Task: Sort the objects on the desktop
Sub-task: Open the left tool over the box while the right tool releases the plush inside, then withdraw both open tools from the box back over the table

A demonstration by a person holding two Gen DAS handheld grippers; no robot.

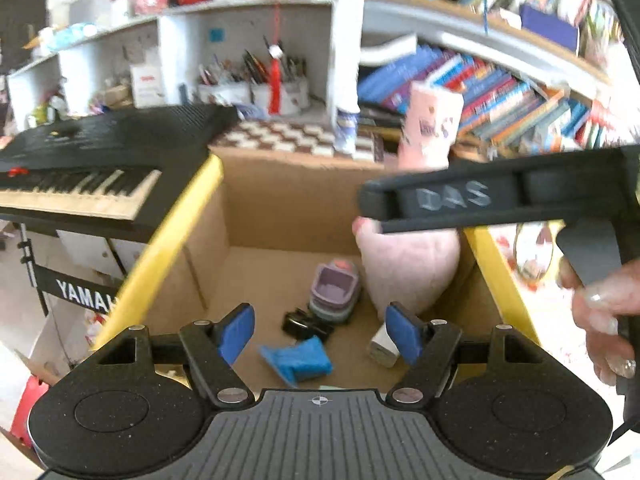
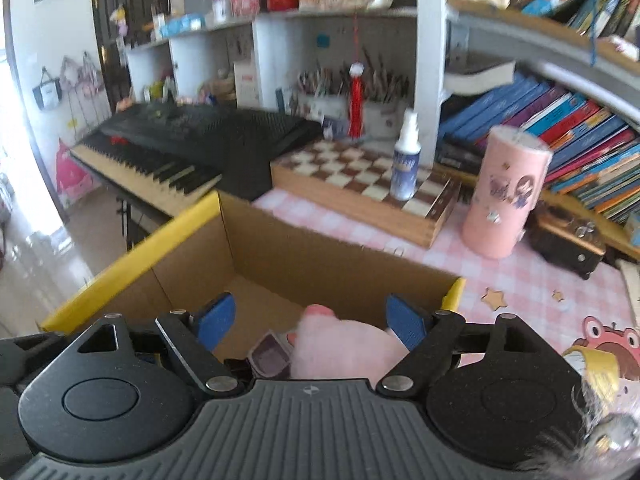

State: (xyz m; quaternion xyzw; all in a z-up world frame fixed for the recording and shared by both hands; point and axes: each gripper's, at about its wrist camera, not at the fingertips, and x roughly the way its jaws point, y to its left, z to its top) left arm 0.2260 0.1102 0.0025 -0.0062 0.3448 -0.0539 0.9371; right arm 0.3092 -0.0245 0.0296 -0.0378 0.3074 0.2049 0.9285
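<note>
Left wrist view: left gripper (image 1: 320,330) is held w/ blue ribbed pads apart, nothing between, above a yellow-edged cardboard box (image 1: 288,196) in which 1 fuzzy pink plush (image 1: 412,268), 1 lilac plastic tub (image 1: 334,288), 1 black clip (image 1: 302,324), 1 blue crumpled piece (image 1: 298,360) and 1 white block (image 1: 380,346) are seen. Right wrist view: right gripper (image 2: 310,320) is likewise spread, empty; plush lies below it in box, and 1 pink cylinder (image 2: 504,196), 1 spray bottle (image 2: 406,160), 1 wooden chessboard (image 2: 360,184) are left on desk.

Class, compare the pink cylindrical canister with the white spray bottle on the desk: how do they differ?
The pink cylindrical canister is wide and flat-topped; the white spray bottle is slim with a nozzle. The canister stands on the pink checked tablecloth, the bottle on the wooden chessboard. Both stand upright.
</note>
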